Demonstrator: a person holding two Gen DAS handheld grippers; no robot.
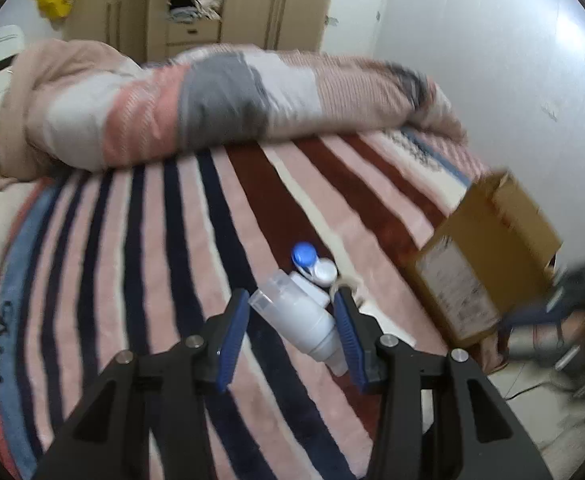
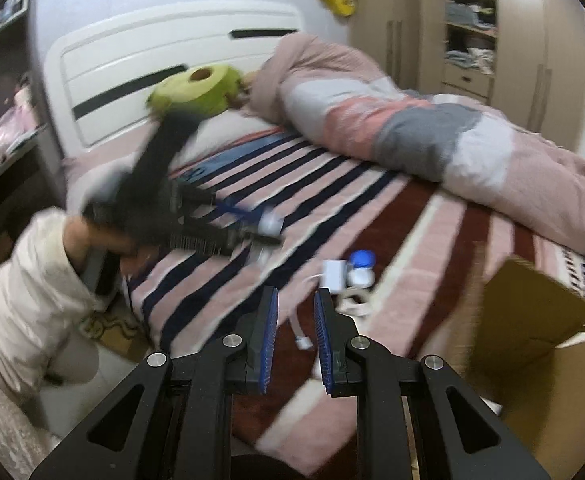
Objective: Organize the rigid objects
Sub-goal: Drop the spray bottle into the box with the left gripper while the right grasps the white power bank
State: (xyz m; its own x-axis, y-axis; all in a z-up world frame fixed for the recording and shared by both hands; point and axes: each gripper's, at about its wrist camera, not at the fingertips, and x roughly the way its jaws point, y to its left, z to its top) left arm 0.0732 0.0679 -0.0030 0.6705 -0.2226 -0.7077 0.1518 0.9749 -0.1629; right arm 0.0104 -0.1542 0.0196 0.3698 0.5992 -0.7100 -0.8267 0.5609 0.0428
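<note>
A white plastic nebulizer cup (image 1: 304,316) lies between the fingers of my left gripper (image 1: 294,300); the jaws look closed against its sides. In the right wrist view the left gripper (image 2: 260,224) holds the same white piece (image 2: 271,222) just above the striped bed. A blue-and-white contact lens case (image 1: 312,264) and a white adapter (image 1: 310,290) lie just beyond it; they also show in the right wrist view, case (image 2: 361,266) and adapter (image 2: 334,274). My right gripper (image 2: 296,300) is slightly open and empty, above a white cable (image 2: 298,330).
An open cardboard box (image 1: 488,256) stands at the bed's right edge, also in the right wrist view (image 2: 532,320). A rolled quilt (image 1: 212,100) lies across the bed's far side. A green plush toy (image 2: 196,88) sits by the white headboard (image 2: 152,60). A wardrobe (image 1: 196,4) stands behind.
</note>
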